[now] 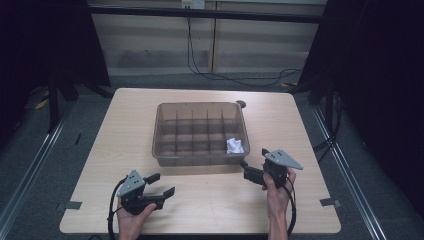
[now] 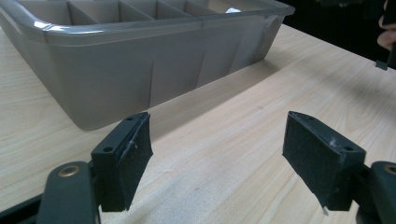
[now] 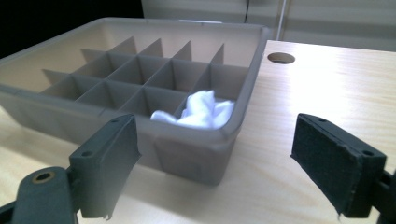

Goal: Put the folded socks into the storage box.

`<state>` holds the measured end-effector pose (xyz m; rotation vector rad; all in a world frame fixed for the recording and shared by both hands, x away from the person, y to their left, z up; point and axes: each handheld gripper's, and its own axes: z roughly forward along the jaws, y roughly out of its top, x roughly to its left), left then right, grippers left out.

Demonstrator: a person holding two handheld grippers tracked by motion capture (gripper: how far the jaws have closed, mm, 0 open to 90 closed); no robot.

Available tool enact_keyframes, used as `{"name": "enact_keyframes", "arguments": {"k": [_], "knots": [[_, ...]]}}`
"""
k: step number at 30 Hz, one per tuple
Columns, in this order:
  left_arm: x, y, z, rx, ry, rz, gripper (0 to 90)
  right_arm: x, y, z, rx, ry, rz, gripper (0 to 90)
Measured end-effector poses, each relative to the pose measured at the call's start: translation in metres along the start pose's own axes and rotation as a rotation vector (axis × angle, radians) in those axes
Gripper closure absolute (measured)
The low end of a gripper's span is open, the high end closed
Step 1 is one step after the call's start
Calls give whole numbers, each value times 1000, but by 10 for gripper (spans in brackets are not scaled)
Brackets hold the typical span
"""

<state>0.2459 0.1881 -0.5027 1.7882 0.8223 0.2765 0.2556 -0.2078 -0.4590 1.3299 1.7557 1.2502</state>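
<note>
The right gripper (image 1: 255, 161) hangs with its jaws spread and nothing between them, aimed at the bin's (image 3: 243, 112) near right corner. The white cloth (image 3: 201, 111) lies just ahead of it and slightly left, crumpled in that corner's compartment, with the wall between. It is a bunched lump with no clear long axis. This gripper is much the nearer; reaching the cloth likely means going up over the rim. The left gripper (image 1: 161, 185) rests released near the bin's other front corner, well apart. The other compartments look bare.
</note>
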Motion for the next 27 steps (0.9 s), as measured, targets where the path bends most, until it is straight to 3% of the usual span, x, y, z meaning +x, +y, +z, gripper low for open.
{"name": "enact_keyframes", "arguments": {"k": [5, 10, 12, 15, 22, 24, 27], "knots": [[0, 0, 0, -4, 5, 1, 235, 6, -23, -2, -9, -34, -18, 151], [0, 0, -1, -7, 6, 4, 236, 8, -44, -4, -44, -26, -15, 138], [0, 0, -1, -7, 9, 9, 236, 9, -49, -6, -60, -24, -37, 137], [-1, 0, -1, -10, 11, 10, 236, 10, -53, -11, -126, -30, -38, 136], [0, -1, -2, -19, 8, 0, 230, 10, -60, -20, -217, -49, -39, 137], [0, -1, -2, -25, 10, -1, 230, 12, -63, -24, -261, -52, -59, 139], [0, -1, -3, -29, 12, 3, 230, 11, -66, -27, -312, -30, -60, 138]]}}
